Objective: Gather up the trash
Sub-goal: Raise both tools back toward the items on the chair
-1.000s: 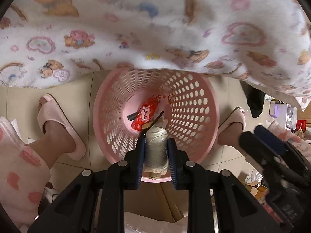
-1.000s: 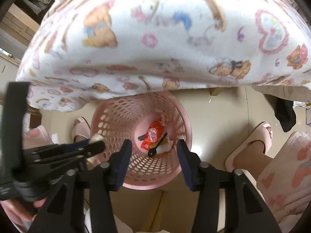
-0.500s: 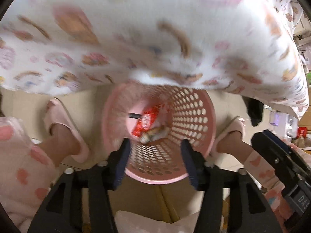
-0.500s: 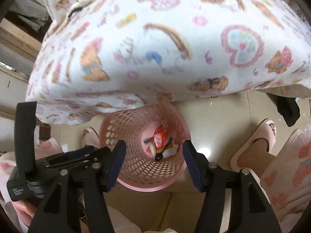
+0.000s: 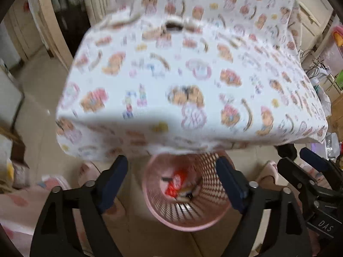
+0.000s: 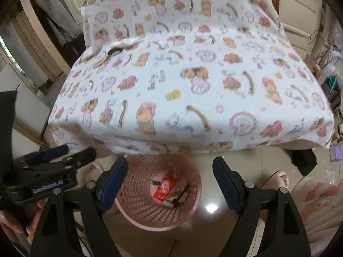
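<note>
- Left hand-held gripper and right hand-held gripper: just spread wide, nothing between.
- Risk: clipping pink basket rim, tipping red wrapper out.
- Cloth-covered bench overhang: possible snag.

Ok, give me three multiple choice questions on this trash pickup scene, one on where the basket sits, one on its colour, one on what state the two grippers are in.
1. Where does the basket stand?
A. On the floor at the edge of the cloth-covered table
B. On top of the table
C. On a chair

2. What colour is the basket?
A. Blue
B. Pink
C. Green

3. How do the left gripper and the right gripper stand?
A. Both shut on trash
B. Only the left one holds a wrapper
C. Both open with nothing between the fingers

Answers:
1 A, since the basket sits on the tiled floor, partly under the hanging cloth.
2 B, since its perforated wall is pink in both views.
3 C, since both pairs of fingers stand wide apart, their jaws having just been opening, and the red wrapper lies in the basket.
</note>
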`<state>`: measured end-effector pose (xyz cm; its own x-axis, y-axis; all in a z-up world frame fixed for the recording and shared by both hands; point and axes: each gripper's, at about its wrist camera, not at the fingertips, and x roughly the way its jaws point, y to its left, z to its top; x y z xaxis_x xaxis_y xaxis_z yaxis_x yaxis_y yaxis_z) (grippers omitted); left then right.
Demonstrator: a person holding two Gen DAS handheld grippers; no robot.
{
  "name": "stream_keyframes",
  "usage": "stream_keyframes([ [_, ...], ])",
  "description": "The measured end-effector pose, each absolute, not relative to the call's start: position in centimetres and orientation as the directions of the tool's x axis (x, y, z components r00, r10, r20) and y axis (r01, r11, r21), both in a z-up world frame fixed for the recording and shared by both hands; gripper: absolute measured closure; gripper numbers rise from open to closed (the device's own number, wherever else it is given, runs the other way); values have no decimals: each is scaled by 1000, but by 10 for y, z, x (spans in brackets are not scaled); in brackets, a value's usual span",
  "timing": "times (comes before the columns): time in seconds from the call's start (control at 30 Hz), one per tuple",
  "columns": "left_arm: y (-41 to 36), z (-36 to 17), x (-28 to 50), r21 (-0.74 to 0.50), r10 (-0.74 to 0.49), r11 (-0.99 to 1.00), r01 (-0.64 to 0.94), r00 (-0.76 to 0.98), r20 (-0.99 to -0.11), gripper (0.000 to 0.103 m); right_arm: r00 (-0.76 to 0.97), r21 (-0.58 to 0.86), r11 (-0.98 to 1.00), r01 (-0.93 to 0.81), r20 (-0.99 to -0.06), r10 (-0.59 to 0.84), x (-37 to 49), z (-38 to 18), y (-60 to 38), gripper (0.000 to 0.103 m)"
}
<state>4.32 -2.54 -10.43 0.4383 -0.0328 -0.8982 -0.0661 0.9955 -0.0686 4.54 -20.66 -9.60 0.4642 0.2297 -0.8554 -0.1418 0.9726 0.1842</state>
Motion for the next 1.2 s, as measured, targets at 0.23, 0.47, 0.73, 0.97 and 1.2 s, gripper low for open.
stream_keyframes([
  [0.23, -19, -90, 45, -38, -2, 997, -65, 482, -876, 9, 528, 135, 979, -152, -826, 196, 45, -79, -209, 18],
  [0.47, -17, -61, 45, -27, 8, 998, -56, 552, -834, 7, 579, 128, 980, -155, -792, 195, 49, -57, -215, 17],
  [0.73, 2, -12, 92, -18, -19, 1000, 8, 605, -796, 7, 618, 87, 972, -218, -759, 206, 85, -13, -217, 17],
  [0.97, 23, 1, 136, -67, -57, 998, 10, 658, -751, 7, 668, 53, 962, -268, -709, 225, 123, 15, -212, 15],
  [1.2, 43, -39, 163, -86, -58, 996, -15, 621, -782, 8, 696, 36, 955, -293, -677, 239, 142, -4, -205, 12],
])
